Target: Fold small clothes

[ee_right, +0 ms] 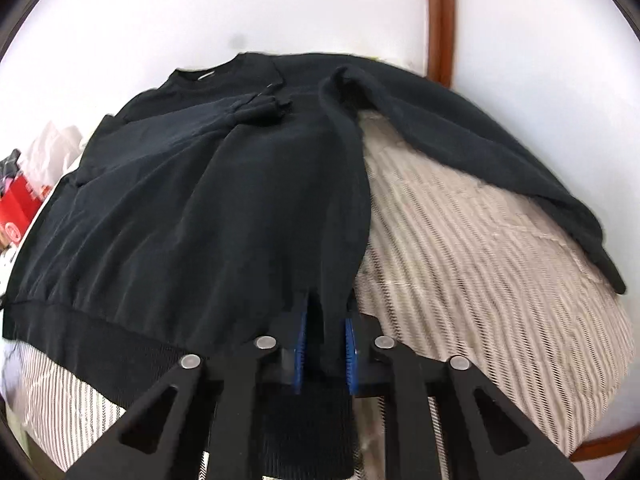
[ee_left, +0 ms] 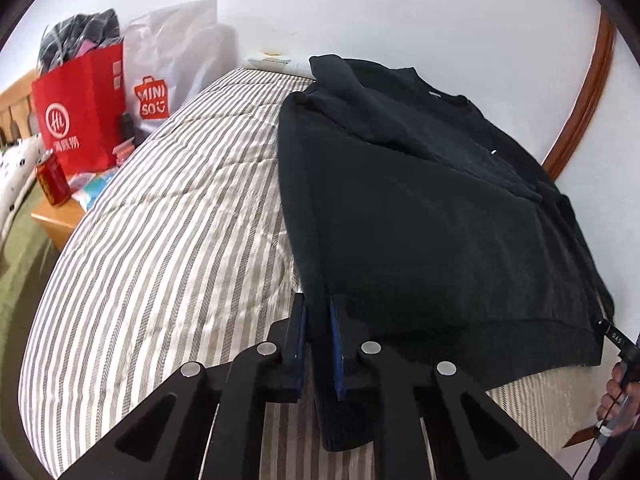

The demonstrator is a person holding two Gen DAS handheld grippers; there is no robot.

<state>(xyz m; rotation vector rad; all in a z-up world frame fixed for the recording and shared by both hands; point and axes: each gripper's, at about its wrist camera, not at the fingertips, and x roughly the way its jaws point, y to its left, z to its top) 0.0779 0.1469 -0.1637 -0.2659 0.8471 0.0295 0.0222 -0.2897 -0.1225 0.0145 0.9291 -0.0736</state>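
A black sweatshirt (ee_left: 420,208) lies on a striped bed (ee_left: 160,240). My left gripper (ee_left: 318,312) is shut on the sweatshirt's lower left hem corner. My right gripper (ee_right: 326,312) is shut on the lower right hem corner of the sweatshirt (ee_right: 220,208). The left sleeve (ee_right: 224,116) is folded across the chest. The right sleeve (ee_right: 480,144) lies spread out to the right on the bed (ee_right: 480,260). The neckline points to the wall. The right gripper's tip and the hand holding it also show at the right edge of the left wrist view (ee_left: 618,344).
A red paper bag (ee_left: 80,116) and a white Miniso bag (ee_left: 168,68) stand to the left of the bed on a wooden side table (ee_left: 60,220) with a red can (ee_left: 52,178). A white wall and a wooden frame (ee_left: 588,92) lie behind the bed.
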